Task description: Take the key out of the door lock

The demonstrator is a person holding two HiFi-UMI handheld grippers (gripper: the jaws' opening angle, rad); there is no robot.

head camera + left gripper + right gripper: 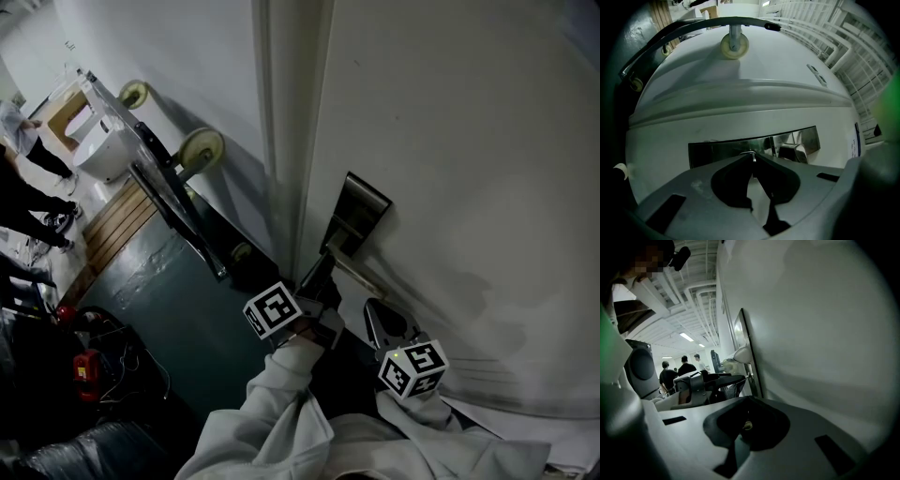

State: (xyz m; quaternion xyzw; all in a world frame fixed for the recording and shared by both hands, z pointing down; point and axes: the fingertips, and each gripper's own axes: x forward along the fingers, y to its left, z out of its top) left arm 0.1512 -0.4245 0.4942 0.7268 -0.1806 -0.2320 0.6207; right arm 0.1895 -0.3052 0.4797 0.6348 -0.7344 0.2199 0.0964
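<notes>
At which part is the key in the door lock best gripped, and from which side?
Grip the key by its bow, the only part standing out of the lock plate, coming straight at the door face, one jaw on each flat side. The left gripper looks shut on it.

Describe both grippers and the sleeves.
The left gripper and right gripper have pale grey bodies with black jaw pads. Each carries a white cube of black square markers; the right cube shows a small green light. Sleeves are light grey.

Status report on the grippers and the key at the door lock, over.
Left gripper shut on thin silver key at shiny steel lock plate. Right gripper shut beside white door. Lever handle close by, nothing blocking.
</notes>
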